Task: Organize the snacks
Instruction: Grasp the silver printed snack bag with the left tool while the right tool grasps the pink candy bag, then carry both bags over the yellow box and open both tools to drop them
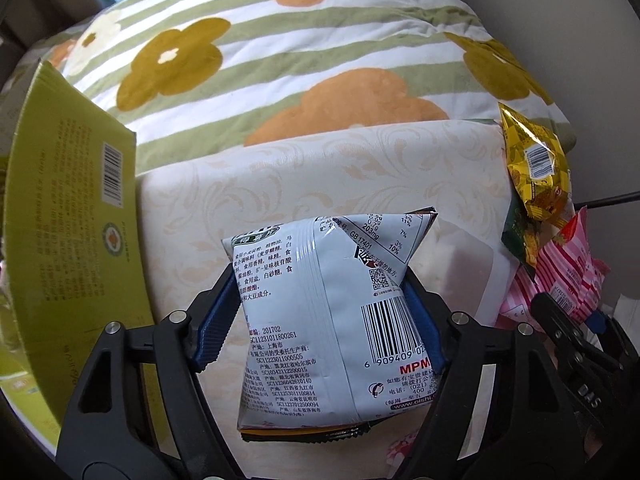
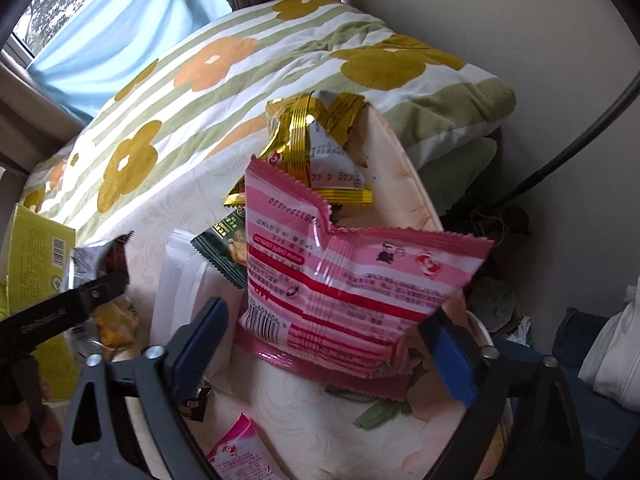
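left tool clamped, right tool part-open

Soft window daylight, fisheye-warped edges

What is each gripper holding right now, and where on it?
Left gripper: white printed snack bag, squeezed across its middle. Right gripper: pink striped snack bag between its pads; a firm grip cannot be told.

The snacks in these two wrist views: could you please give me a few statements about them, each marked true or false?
1. The left gripper is shut on a white bag. True.
2. The pink bag sits between the right gripper fingers. True.
3. The gold bag lies inside the green box. False: it lies outside, beyond the pink bag.
4. The blanket is plain blue. False: striped, with flowers.
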